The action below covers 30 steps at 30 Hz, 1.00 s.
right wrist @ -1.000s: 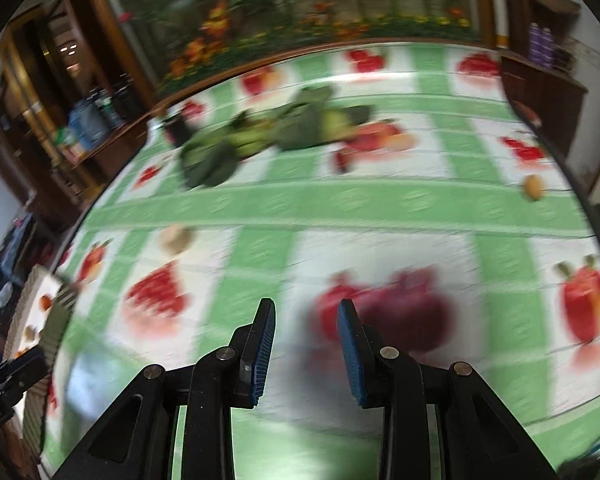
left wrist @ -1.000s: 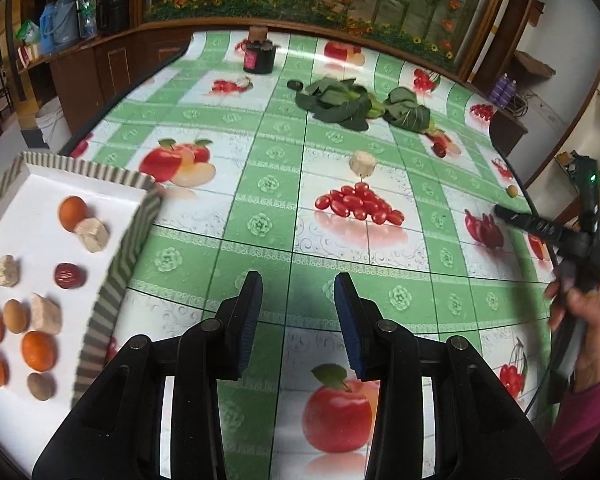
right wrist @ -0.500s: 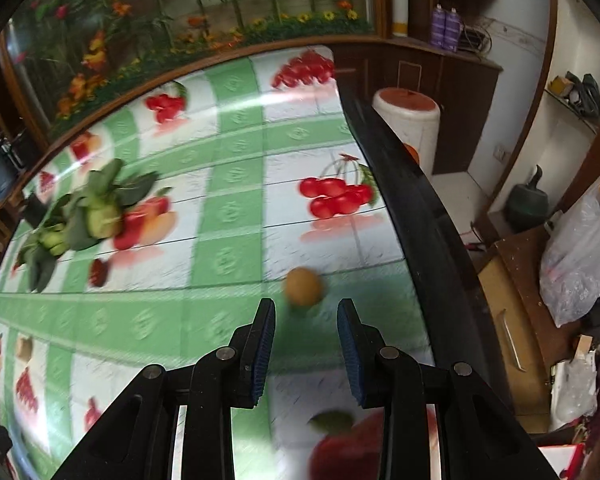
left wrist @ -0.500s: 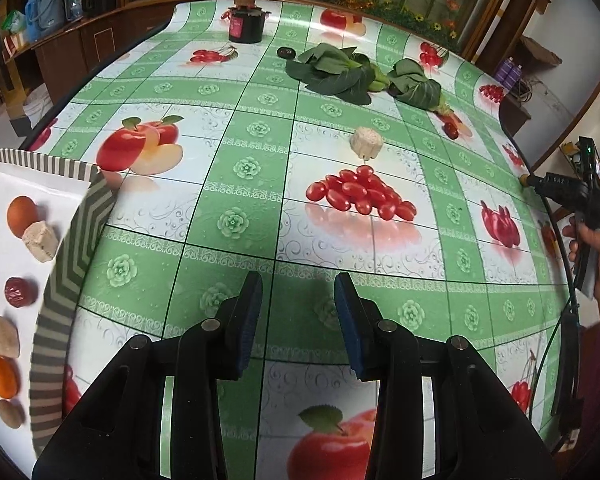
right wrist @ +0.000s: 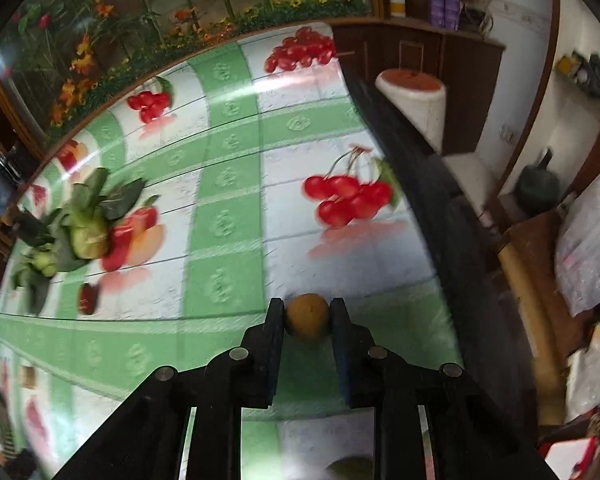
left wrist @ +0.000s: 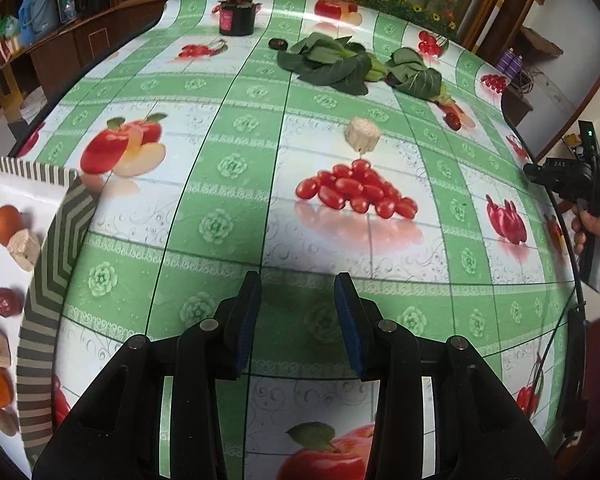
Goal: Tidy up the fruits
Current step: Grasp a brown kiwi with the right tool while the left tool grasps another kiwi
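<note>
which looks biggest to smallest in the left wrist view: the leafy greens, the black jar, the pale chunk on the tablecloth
1. leafy greens
2. black jar
3. pale chunk

The jar stands farther from the camera than the chunk, so its real margin may be larger.

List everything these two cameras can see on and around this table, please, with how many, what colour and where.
Small round fruit: one, yellow-brown, near the table's right edge, between the right gripper's fingers.
Tray: one, white with a grey striped rim, at the left.
Pieces in the tray: round orange ones, pale chunks, a dark red one; the count is cut off by the frame.
Pale chunk: one, mid-table.
Leafy greens: two bunches, dark green, far side.
Dark red fruit: one, near the greens.
Jar: one, dark, far end.
Tablecloth: green and white, printed fruit.
Left gripper: open, empty.
Right gripper: around the round fruit; contact unclear.
</note>
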Available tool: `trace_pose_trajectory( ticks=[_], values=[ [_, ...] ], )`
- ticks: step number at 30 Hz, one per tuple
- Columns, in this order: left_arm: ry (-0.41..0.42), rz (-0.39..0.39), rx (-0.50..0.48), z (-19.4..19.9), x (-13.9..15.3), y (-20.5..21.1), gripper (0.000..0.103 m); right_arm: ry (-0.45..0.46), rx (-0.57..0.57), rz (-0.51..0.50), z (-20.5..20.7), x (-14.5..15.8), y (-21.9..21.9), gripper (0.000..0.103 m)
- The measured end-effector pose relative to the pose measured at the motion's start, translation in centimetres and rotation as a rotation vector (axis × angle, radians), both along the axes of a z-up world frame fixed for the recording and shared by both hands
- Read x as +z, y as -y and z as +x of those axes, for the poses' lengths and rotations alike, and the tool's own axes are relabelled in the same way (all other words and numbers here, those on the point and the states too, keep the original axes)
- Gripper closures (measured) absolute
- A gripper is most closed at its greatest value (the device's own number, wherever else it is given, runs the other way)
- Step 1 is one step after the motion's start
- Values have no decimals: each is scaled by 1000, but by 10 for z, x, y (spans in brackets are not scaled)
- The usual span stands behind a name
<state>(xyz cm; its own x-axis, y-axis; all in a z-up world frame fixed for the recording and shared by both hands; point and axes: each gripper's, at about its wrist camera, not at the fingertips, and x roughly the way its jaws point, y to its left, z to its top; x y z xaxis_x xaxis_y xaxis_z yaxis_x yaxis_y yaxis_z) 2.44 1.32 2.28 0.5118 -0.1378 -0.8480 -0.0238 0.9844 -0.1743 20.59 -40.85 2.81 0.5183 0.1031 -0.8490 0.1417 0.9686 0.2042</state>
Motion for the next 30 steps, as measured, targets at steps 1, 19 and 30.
trace_pose_trajectory(
  ticks=[1,19,30],
  values=[
    [6,-9,-2,2,3,1,66,4,15,4,-5,4,-7,81],
    [56,-56,-56,101,24,37,67,193,332,114,-110,16,-191,81],
    [-6,-19,-41,138,-3,50,68,184,352,139,-109,9,-184,81]
  ],
)
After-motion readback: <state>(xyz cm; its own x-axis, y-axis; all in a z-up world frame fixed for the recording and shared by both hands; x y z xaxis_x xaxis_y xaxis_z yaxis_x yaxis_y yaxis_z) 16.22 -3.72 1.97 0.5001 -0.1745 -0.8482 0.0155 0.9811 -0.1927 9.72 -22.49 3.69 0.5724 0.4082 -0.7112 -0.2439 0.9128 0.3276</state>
